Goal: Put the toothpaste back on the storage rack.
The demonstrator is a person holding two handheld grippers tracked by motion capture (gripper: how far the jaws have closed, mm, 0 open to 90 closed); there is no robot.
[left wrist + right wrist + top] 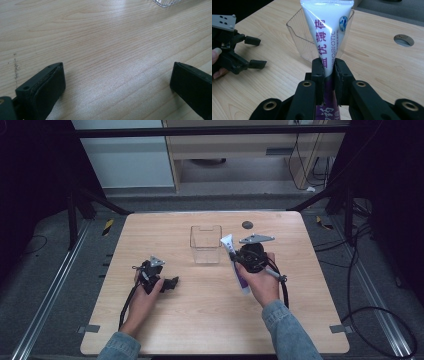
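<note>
A white and purple toothpaste tube (327, 30) is clamped between the jaws of my right gripper (328, 67), its flat crimped end pointing away from the gripper. In the high view the tube (231, 247) slants above the table, its white end close beside the right wall of a clear plastic box (205, 244). My right gripper (242, 263) is shut on the tube's middle. The clear box (297, 37) stands just behind the tube. My left gripper (170, 283) rests low at the table's left, open, its jaws (117, 80) wide apart over bare wood.
The wooden table (200, 320) has a round dark hole (247, 224) at the back right of the box. A corner of the clear box (165, 2) shows ahead of the left gripper. The left gripper (249, 52) shows far left in the right gripper view.
</note>
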